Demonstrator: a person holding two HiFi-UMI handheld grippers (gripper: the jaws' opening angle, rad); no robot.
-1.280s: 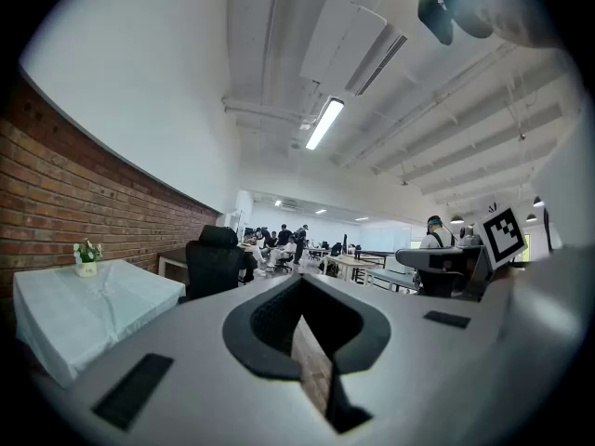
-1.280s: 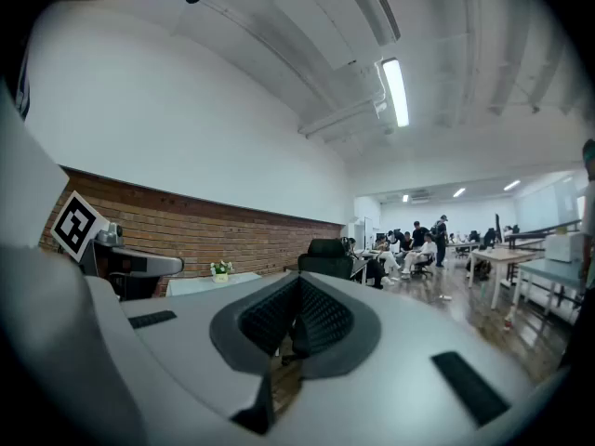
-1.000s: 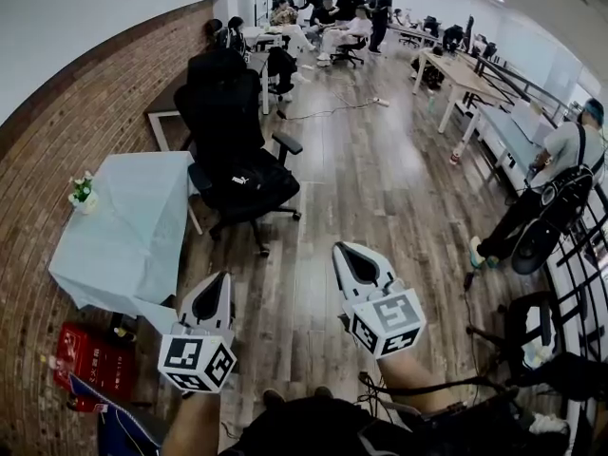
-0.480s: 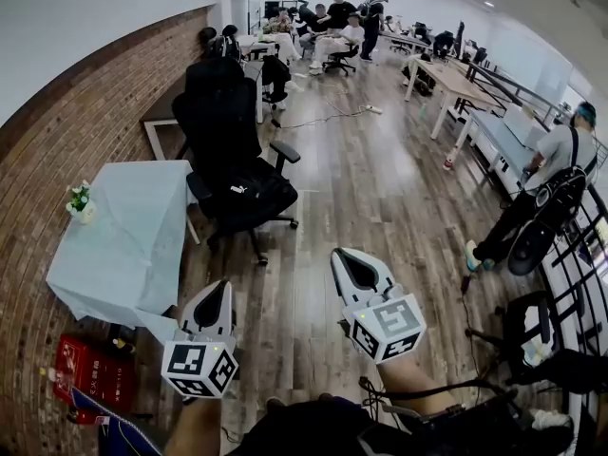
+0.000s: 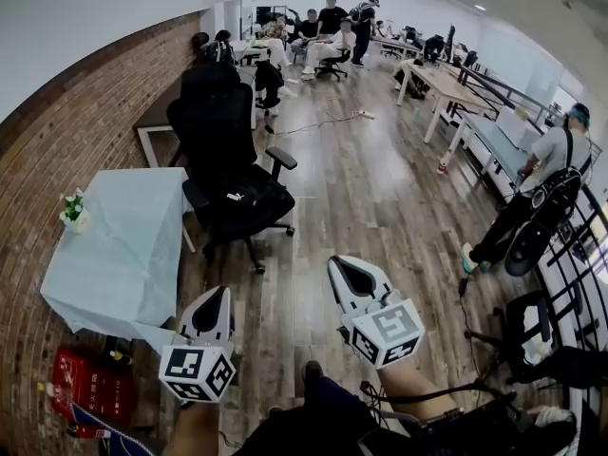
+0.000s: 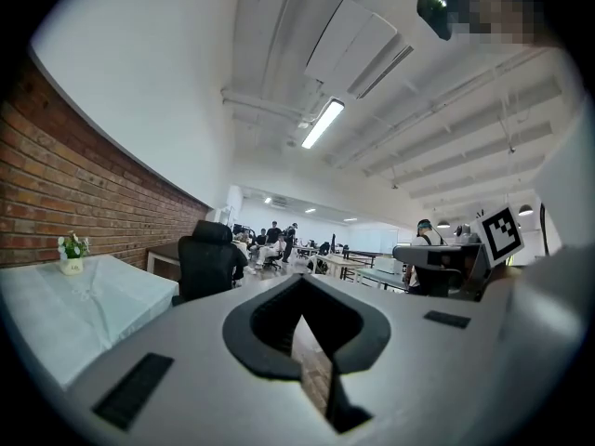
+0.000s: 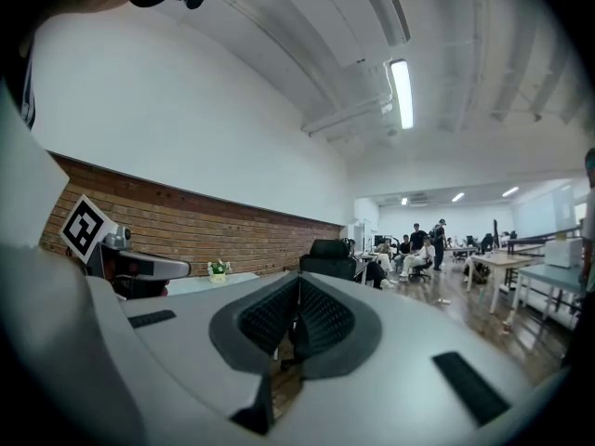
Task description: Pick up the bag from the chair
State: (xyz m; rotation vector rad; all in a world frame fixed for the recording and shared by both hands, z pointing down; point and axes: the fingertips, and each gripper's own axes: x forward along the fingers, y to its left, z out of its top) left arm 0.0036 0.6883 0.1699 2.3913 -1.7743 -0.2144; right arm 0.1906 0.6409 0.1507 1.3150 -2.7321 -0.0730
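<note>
A black bag (image 5: 243, 201) with a small white logo lies on the seat of a black office chair (image 5: 217, 112) beside the brick wall. The chair also shows far off in the left gripper view (image 6: 208, 264) and the right gripper view (image 7: 329, 259). Both grippers are held low, well short of the chair. My left gripper (image 5: 217, 298) is shut and empty, its jaws meeting at the tip (image 6: 302, 321). My right gripper (image 5: 345, 270) is shut too, with nothing between its ribbed pads (image 7: 321, 316).
A table under a pale cloth (image 5: 119, 250) stands left of the chair with a small flower pot (image 5: 72, 211). A red box (image 5: 87, 380) sits on the floor below it. A person (image 5: 546, 174) stands at the right; more people and desks (image 5: 446, 76) fill the far end.
The chair and bag have come slightly nearer in the head view as the person walks forward. Both grippers have stayed shut and dropped a little in the frame.
</note>
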